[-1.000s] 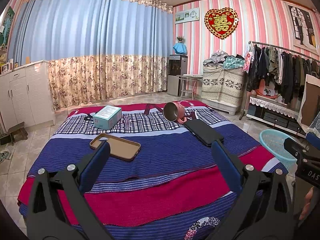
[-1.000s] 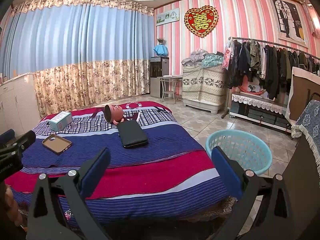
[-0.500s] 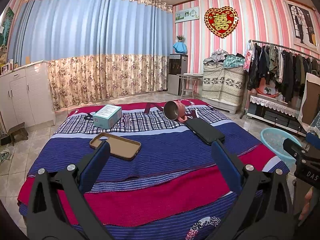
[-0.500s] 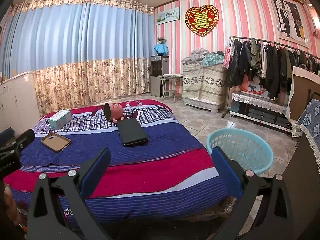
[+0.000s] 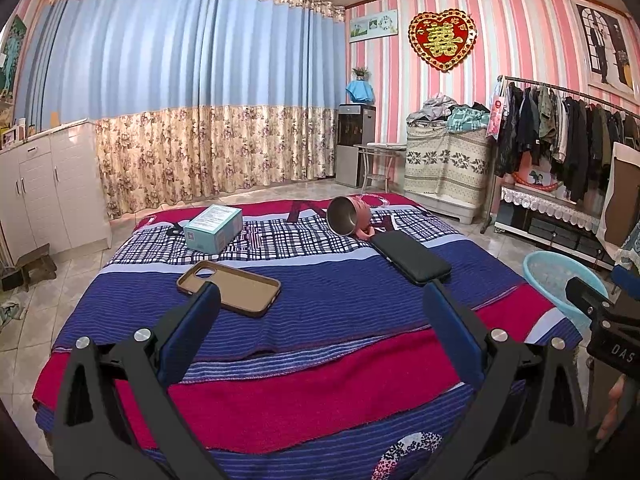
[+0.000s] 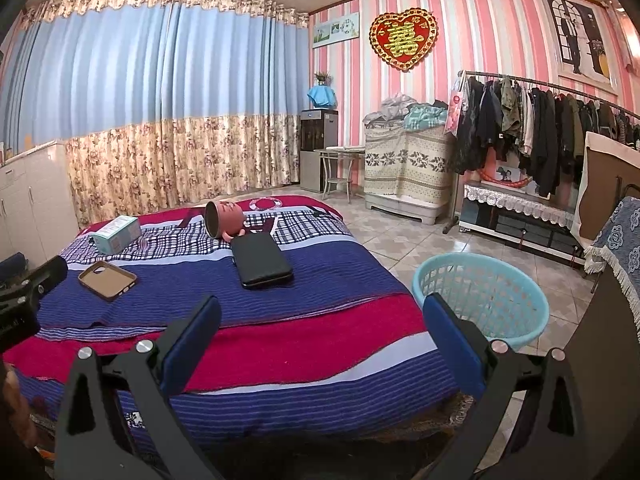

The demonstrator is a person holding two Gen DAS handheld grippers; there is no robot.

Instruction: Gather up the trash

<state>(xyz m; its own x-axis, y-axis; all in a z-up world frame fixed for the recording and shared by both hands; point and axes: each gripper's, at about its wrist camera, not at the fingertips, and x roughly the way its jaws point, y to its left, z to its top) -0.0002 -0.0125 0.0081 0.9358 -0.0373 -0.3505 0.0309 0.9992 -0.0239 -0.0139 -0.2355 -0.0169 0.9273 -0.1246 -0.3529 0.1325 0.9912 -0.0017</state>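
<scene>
Currently, the left gripper [image 5: 320,320] is held level at the near edge of the bed [image 5: 304,392], aimed toward the far curtains, its blue-padded fingers [image 5: 192,330] spread wide with nothing between them. The right gripper [image 6: 320,324] is posed the same way at the near right of the bed, fingers [image 6: 454,340] likewise wide apart and empty; its body shows at the right edge of the left wrist view.

Four items lie on the bed. A brown phone case [image 5: 229,288] lies flat at near left, open side up, long axis running from far left to near right. A black wallet [image 5: 410,257] lies flat at centre right, long axis running near to far. A pink cup [image 5: 352,220] lies on its side touching the wallet's far end, mouth facing left and toward the cameras. A teal box [image 5: 214,227] rests at far left, well apart from the cup.

A blue basket [image 6: 480,296] stands upright on the floor just right of the bed.
</scene>
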